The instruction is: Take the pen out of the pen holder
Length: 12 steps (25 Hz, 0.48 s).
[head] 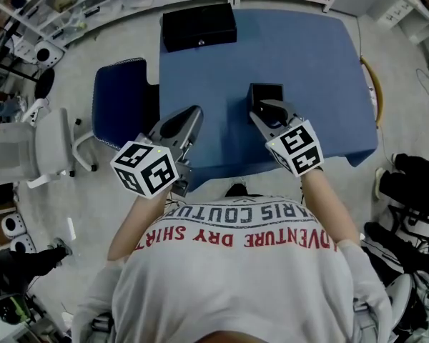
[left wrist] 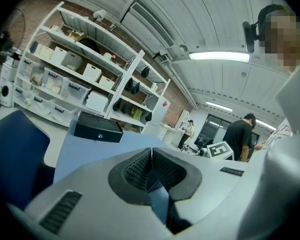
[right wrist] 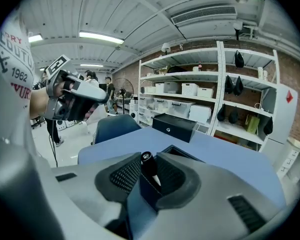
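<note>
- Right gripper [head: 266, 109]: points down at the near rim of the black pen holder [head: 266, 91], with jaws narrowed round the pen [right wrist: 147, 161].
- Seems to press both ribbed pads [right wrist: 124, 176] on the pen's black cap, though contact on the left pad is hard to confirm from this angle.
- Keeps that cap standing up between the pads and hides the rest of the pen behind them, with the holder's open rim just ahead of and below the jaws.
- Hovers over the near part of the blue table [head: 307, 63].
- Faces a black box [head: 199, 26] far ahead, at the table's far edge.
- Left gripper [head: 191, 114]: hangs well apart, off to the right gripper's left, over the table's near edge.
- Shows jaws closed together at the tips with nothing between them, only blue table visible through the slit below.
- Has a blue chair [head: 118, 102] just off to its own left, beside the table.
</note>
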{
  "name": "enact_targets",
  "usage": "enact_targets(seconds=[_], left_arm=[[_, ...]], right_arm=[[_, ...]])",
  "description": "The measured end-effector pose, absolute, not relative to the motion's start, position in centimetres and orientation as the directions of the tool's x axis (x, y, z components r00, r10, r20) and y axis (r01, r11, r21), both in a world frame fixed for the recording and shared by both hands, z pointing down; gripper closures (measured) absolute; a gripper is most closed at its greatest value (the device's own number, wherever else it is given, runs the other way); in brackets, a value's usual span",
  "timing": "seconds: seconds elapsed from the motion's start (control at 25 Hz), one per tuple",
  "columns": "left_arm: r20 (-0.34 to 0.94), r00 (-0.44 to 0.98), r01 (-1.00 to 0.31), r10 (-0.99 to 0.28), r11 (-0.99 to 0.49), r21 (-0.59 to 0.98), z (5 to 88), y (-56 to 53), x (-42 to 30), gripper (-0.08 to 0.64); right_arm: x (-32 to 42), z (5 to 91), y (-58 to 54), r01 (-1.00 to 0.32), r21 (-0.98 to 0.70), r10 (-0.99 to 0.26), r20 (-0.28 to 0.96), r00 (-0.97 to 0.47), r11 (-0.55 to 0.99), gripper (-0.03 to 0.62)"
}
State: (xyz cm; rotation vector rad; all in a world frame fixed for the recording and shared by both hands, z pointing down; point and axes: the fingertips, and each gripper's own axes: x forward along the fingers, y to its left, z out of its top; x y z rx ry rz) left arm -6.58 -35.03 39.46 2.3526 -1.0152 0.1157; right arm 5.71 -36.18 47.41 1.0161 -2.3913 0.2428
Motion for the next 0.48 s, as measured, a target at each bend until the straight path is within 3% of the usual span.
enact_targets(seconds=[0.48], left_arm=[[0.278, 0.724, -0.677, -0.631, -0.575, 0.458, 39.52, -34.7, -6.78, 0.528]], right_arm=[[6.2, 47.08, -36.85, -0.745, 0.056, -0.662, 0.507, -0.552, 0.665, 0.515]])
